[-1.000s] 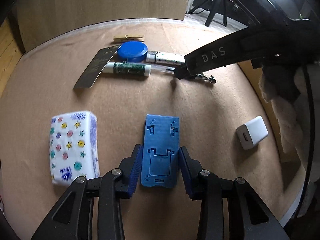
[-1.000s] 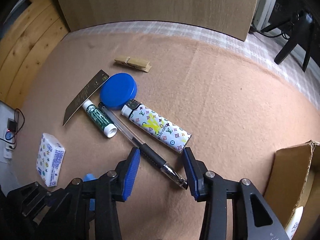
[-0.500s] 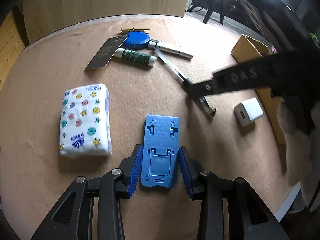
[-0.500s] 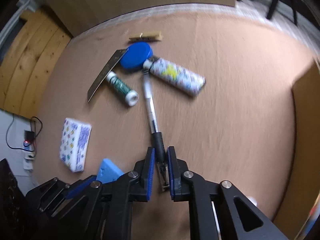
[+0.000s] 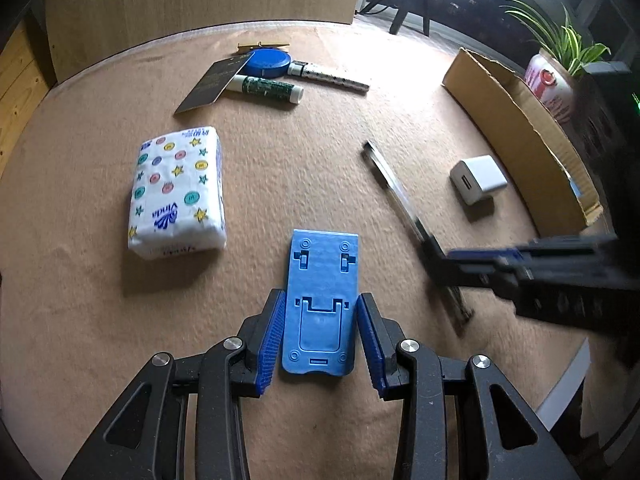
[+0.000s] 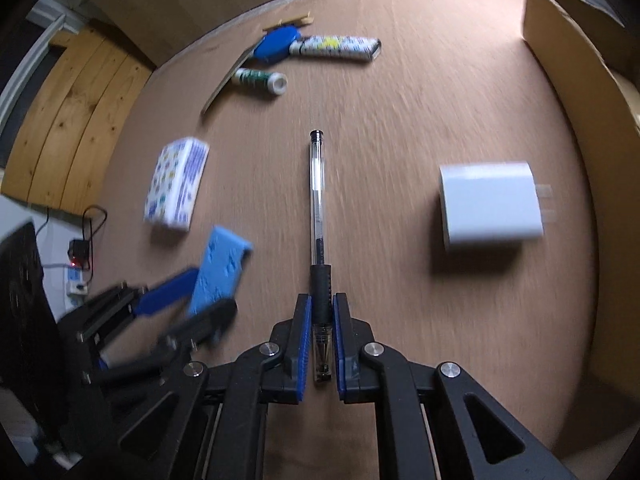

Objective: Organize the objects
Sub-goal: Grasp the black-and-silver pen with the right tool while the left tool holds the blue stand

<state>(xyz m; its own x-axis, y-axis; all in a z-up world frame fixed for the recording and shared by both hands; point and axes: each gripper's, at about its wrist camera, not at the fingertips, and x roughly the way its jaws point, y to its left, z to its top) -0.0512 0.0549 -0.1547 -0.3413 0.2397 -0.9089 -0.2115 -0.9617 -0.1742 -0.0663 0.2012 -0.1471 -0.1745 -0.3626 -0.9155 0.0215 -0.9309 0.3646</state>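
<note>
Right fingers [image 6: 322, 336] clamp the pen [image 6: 317, 200]; left fingers [image 5: 320, 332] seemingly hold the blue stand [image 5: 320, 300].

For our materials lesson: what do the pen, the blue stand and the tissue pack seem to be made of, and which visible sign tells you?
Pen: clear glossy plastic barrel, since the refill shows through; dark grip looks like rubber.
Blue stand: matte moulded plastic, judging by its slots and round marks.
Tissue pack: thin printed plastic film, probably; it creases and shines.
</note>
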